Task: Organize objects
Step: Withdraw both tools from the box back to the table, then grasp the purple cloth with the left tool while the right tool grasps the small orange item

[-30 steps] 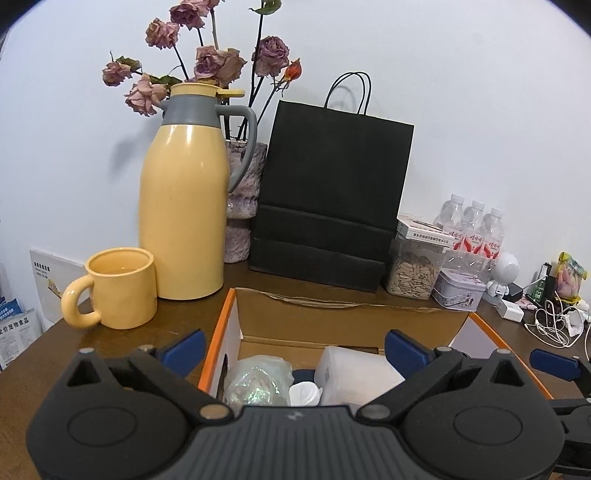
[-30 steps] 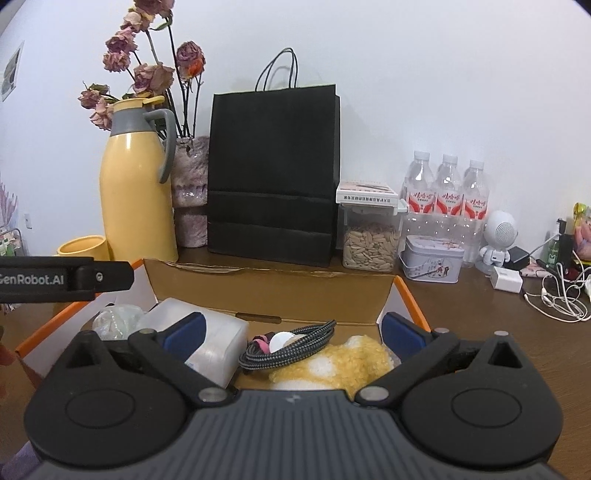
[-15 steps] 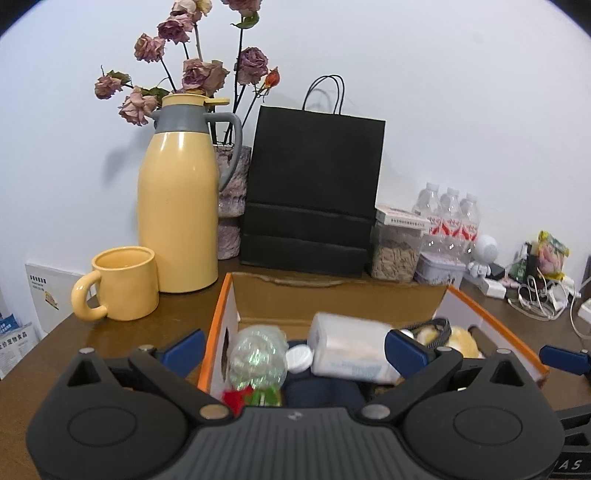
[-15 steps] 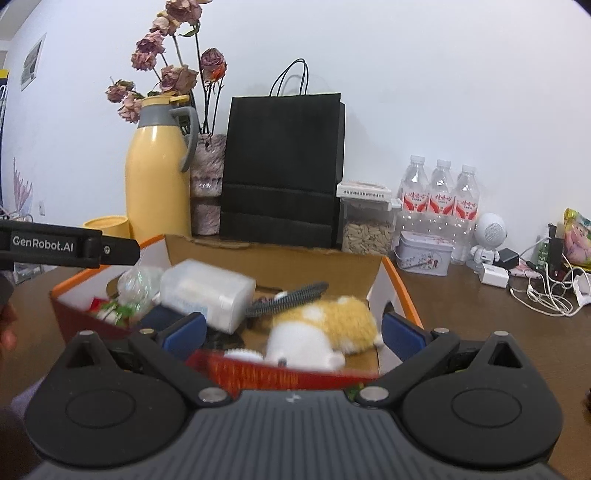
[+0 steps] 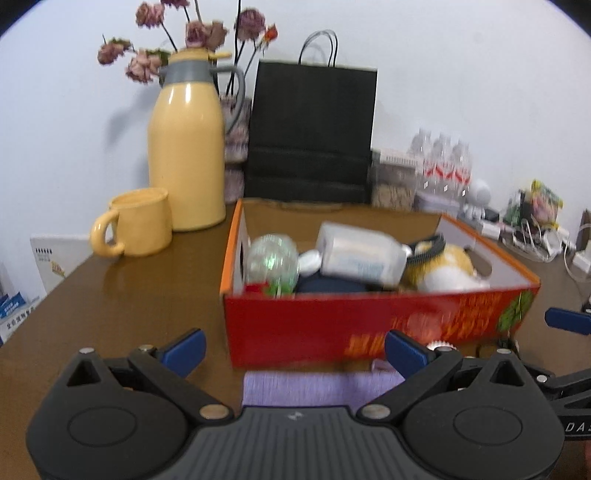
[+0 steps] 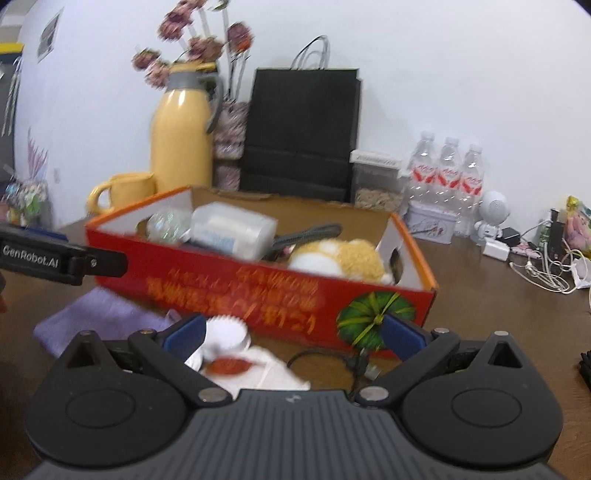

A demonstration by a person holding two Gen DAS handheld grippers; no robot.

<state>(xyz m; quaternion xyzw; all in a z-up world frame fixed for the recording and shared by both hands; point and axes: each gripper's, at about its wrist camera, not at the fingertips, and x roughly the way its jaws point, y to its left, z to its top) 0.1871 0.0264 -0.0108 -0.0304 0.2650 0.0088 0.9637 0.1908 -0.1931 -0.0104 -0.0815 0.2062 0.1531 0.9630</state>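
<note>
A red cardboard box [image 5: 369, 325] [image 6: 236, 288] stands on the brown table. In it lie a clear plastic container [image 5: 360, 254] [image 6: 232, 230], a shiny ball [image 5: 271, 258], a yellow-and-white plush toy [image 5: 443, 266] [image 6: 343, 256] and a dark cable [image 6: 306, 234]. In front of the box lie a purple cloth [image 5: 317, 387] [image 6: 99, 317], a white lid [image 6: 225, 332], a white packet [image 6: 255, 369] and a black cord [image 6: 332, 360]. My left gripper [image 5: 293, 349] is open over the cloth. My right gripper [image 6: 291, 334] is open above the packet and lid. Neither holds anything.
Behind the box stand a yellow jug [image 5: 186, 147], a yellow mug [image 5: 138, 221], dried flowers [image 5: 192, 33], a black paper bag [image 5: 312, 129], a seed jar [image 6: 375, 184], water bottles [image 6: 447, 173] and a tin [image 6: 430, 223]. Tangled cables [image 6: 546, 266] lie at the right.
Both grippers have pulled back from over the box toward the table's front. The box's red front wall, the purple cloth and the white packet have come into view.
</note>
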